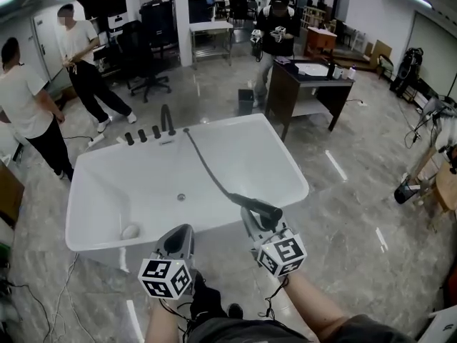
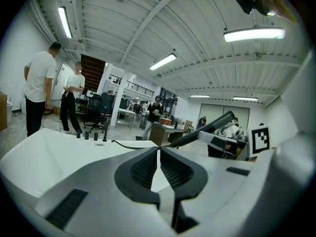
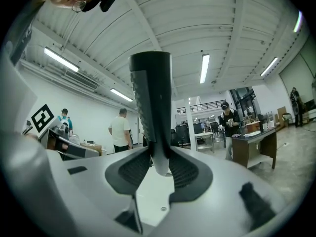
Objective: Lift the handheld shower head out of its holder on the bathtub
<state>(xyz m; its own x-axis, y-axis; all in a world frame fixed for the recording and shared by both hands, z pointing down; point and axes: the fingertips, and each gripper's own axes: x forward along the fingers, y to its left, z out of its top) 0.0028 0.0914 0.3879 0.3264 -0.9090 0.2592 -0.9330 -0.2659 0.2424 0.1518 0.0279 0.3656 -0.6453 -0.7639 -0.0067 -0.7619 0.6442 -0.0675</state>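
The right gripper (image 1: 251, 221) pinches the shower head (image 1: 261, 208) mid-handle above the tub's (image 1: 296, 181) near rim, the left gripper (image 1: 178, 236) pressed shut on nothing; the head looks rigid, light and probably slippery (its hose (image 1: 206, 164) will likely tug back).

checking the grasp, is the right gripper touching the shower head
Touching. The right gripper view shows the right gripper closed on the shower head, with its dark handle pressed between both pads.
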